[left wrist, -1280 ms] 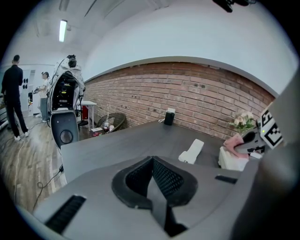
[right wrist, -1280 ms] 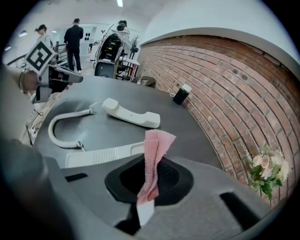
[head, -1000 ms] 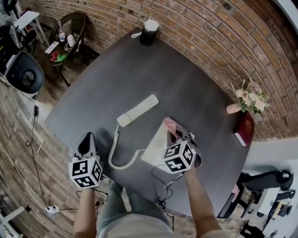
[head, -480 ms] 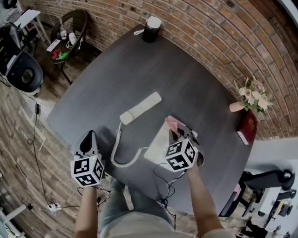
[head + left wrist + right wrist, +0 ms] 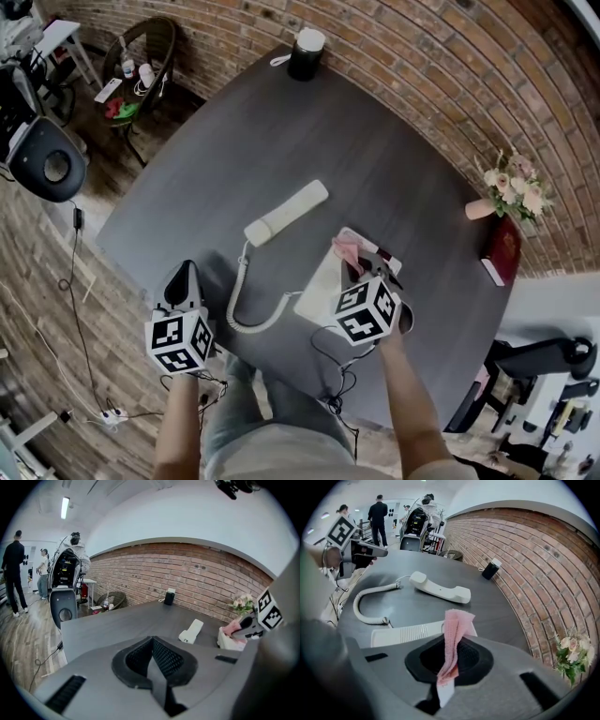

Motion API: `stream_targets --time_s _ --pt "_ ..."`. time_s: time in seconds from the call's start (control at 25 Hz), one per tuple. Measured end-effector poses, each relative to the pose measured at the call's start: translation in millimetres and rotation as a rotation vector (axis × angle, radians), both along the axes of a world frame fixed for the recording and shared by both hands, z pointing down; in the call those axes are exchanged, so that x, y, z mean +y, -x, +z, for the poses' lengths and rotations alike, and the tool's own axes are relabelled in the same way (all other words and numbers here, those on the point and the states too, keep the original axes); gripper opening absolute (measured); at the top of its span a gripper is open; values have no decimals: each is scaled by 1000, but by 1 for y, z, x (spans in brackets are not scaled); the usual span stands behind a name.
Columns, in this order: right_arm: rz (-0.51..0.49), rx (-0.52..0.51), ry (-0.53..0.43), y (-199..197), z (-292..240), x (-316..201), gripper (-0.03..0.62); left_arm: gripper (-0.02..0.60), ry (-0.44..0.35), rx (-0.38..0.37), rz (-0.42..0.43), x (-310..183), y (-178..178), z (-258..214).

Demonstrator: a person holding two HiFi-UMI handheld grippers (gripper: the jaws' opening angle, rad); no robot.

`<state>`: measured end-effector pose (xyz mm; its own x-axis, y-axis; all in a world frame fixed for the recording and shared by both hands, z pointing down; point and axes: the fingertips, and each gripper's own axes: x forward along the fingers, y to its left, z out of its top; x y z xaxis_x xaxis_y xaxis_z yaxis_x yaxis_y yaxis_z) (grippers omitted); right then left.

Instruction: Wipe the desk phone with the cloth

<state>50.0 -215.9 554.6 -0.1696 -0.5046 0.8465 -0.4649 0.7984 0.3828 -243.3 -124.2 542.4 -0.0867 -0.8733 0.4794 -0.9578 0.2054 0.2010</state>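
Observation:
The white desk phone base (image 5: 319, 281) lies on the dark table (image 5: 375, 159), its handset (image 5: 286, 214) off the cradle and lying farther out, joined by a coiled cord (image 5: 246, 314). My right gripper (image 5: 354, 262) hovers over the base's far end, shut on a pink cloth (image 5: 346, 249). In the right gripper view the pink cloth (image 5: 453, 632) hangs from the jaws above the phone base (image 5: 403, 633), with the handset (image 5: 439, 588) beyond. My left gripper (image 5: 185, 274) sits at the table's near left edge, shut and holding nothing; its jaws (image 5: 152, 644) meet.
A black speaker (image 5: 307, 52) stands at the far table edge. Flowers (image 5: 516, 192) and a red book (image 5: 497, 255) sit at the right. A wicker chair (image 5: 141, 61) and an office chair (image 5: 47, 164) stand off to the left. People (image 5: 14, 573) stand far off.
Almost nothing differs. The right gripper with the cloth stays over the phone base, and the left gripper stays at the table edge; only the head view shifts slightly.

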Motion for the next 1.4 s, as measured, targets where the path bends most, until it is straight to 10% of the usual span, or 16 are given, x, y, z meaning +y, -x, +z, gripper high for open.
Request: stream_targets --time_s 1.4 --pt "-23 -3 117 12 14 58 21 5 -24 2 35 22 -2 -8"
